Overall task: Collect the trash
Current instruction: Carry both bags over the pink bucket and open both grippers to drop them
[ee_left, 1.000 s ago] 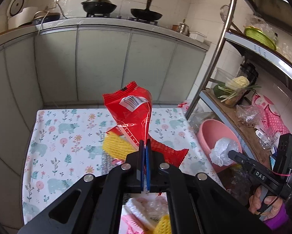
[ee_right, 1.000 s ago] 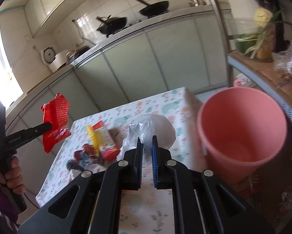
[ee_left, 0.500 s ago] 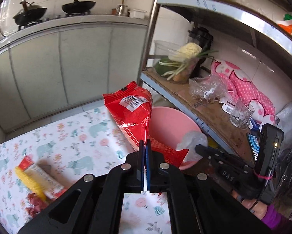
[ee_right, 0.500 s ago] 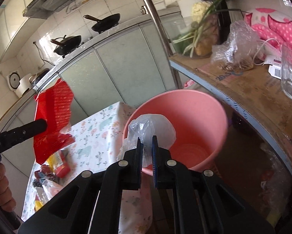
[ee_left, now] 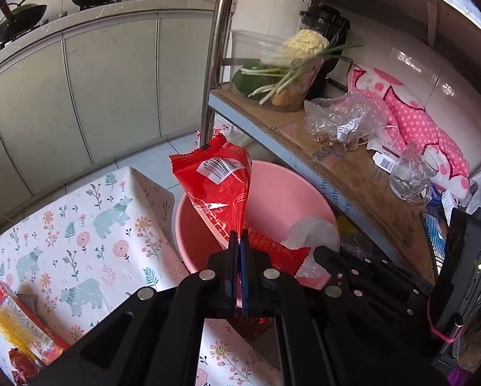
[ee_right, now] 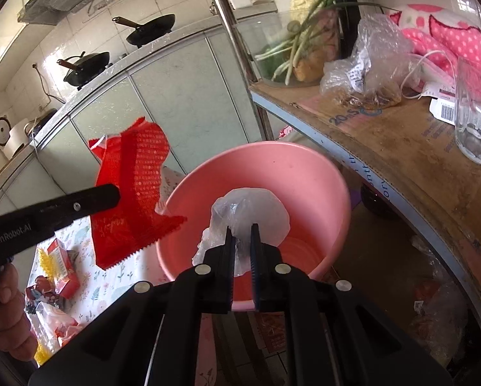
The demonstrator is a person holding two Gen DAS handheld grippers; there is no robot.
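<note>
The crinkled red foil snack wrapper (ee_left: 219,189) hangs pinched at its lower corner in the left hand-held gripper (ee_left: 239,241), whose jaws are clenched flat on it. The crumpled clear plastic bag (ee_right: 247,215) sits between the jaws of the right hand-held gripper (ee_right: 240,241), grasped with a narrow gap showing. A second ago both pieces were over the floral cloth; now both hang above the mouth of the round pink plastic basin (ee_right: 321,173), the bag squarely over it, the wrapper over its near rim. That suggests the carry is done and letting go is the step in hand.

More litter waits on the worktop (ee_left: 79,225), covered in a cloth printed with bears and flowers: a red-and-white box with yellow foam netting (ee_left: 18,325) near its left edge. The basin stands just beside the worktop, under a metal rack's cardboard-lined shelf (ee_left: 353,167) holding vegetables, a glass mug and a pink dotted cloth. Pale cabinet doors and two black woks lie behind.
</note>
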